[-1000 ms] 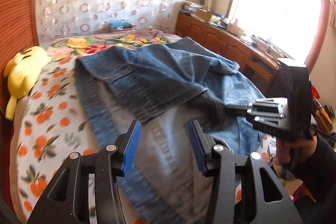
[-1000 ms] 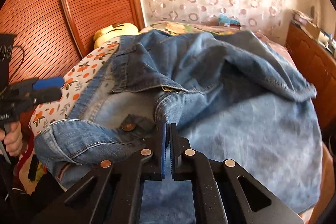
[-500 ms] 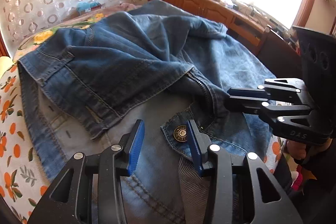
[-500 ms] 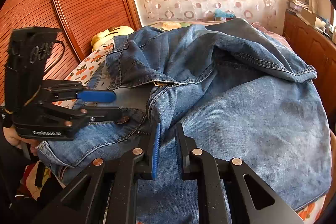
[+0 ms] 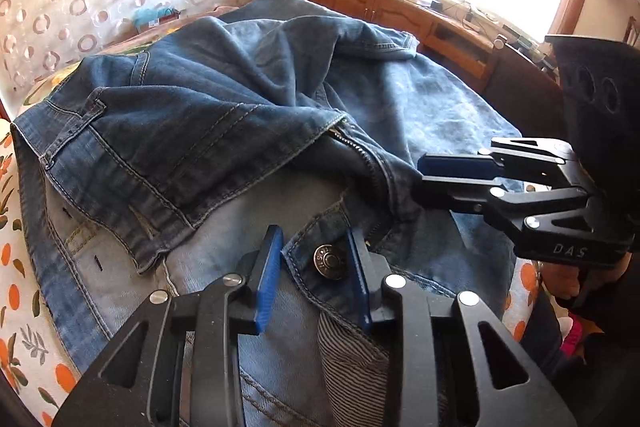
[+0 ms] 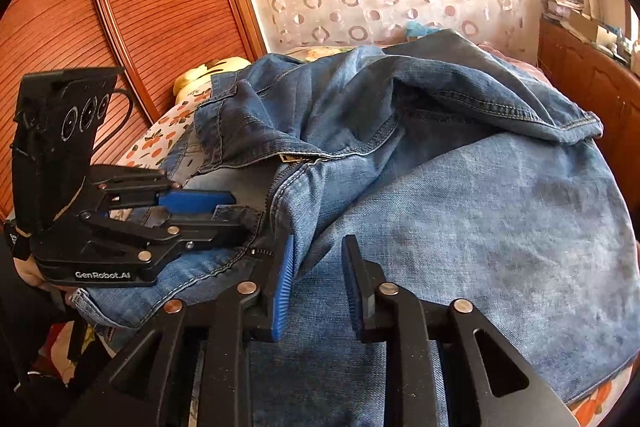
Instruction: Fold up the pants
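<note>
Early stage, nothing folded. The pants (image 5: 248, 115) lie in a rumpled heap on the bed (image 5: 24, 307), waist end toward the cameras, fly unzipped, one dark denim layer flopped over the paler one, legs bunched toward the far side.

Left to right in the left wrist view: bed sheet with orange print at the left edge, then the waistband (image 5: 92, 179) running up the left, then the left tongs (image 5: 316, 271) at bottom centre straddling the button tab, metal button (image 5: 329, 262) between the blue pads. Their jaws have just been closing but the pads look a little off the cloth on at least the left side; hard to be sure on the right pad, so I read no grip yet. Further right, the right tongs (image 5: 420, 179) sit at the fly edge by the zipper (image 5: 352, 143); they have just been opening, and in the right wrist view the jaws stand apart with denim beneath, nothing pinched.

Done: pants on bed, both tongs at the waist opening. Left: grip the waist, spread and flatten, lay leg on leg, fold lengthwise and across. Basically all the folding remains.
</note>
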